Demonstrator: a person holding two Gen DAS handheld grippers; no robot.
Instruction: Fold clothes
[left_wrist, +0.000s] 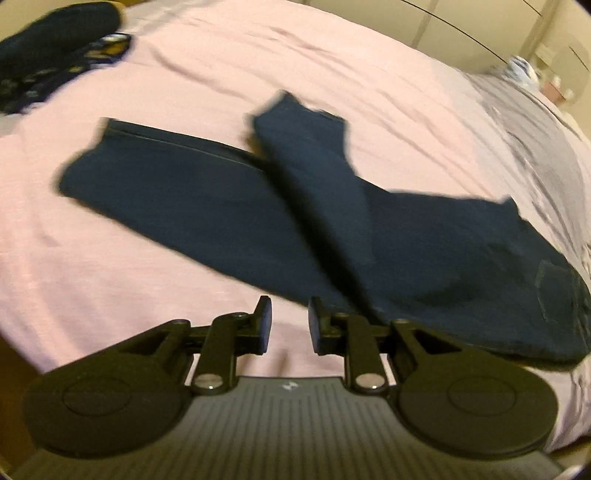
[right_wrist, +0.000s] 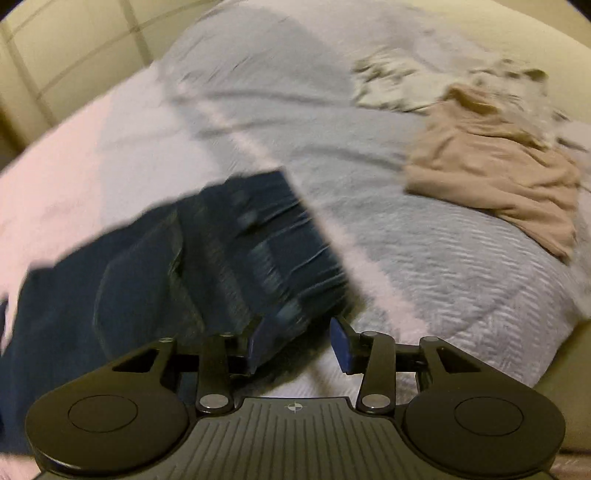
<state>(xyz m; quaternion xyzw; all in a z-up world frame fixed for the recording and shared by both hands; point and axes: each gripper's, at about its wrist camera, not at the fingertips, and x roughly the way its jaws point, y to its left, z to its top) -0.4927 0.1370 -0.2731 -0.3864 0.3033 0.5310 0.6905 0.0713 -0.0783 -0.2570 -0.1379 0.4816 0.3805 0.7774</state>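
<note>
Dark navy trousers (left_wrist: 229, 206) lie flat on the pink bed sheet (left_wrist: 110, 295), their two legs spread in a V pointing away. My left gripper (left_wrist: 290, 326) hovers open over the sheet at the near edge of the trousers, with nothing between its fingers; its right finger (left_wrist: 318, 326) is close to the cloth. In the right wrist view the trousers' waistband (right_wrist: 266, 236) with its belt loops lies just ahead. My right gripper (right_wrist: 301, 341) stands open, and the waistband corner sits right above the gap by the left finger (right_wrist: 262, 341). The frame is blurred.
A heap of dark patterned clothes (left_wrist: 55, 48) lies at the bed's far left. A beige garment (right_wrist: 491, 162) and a pale patterned one (right_wrist: 399, 81) lie on the grey quilt (right_wrist: 443, 266) to the right. Pale cupboard doors (left_wrist: 461, 26) stand behind the bed.
</note>
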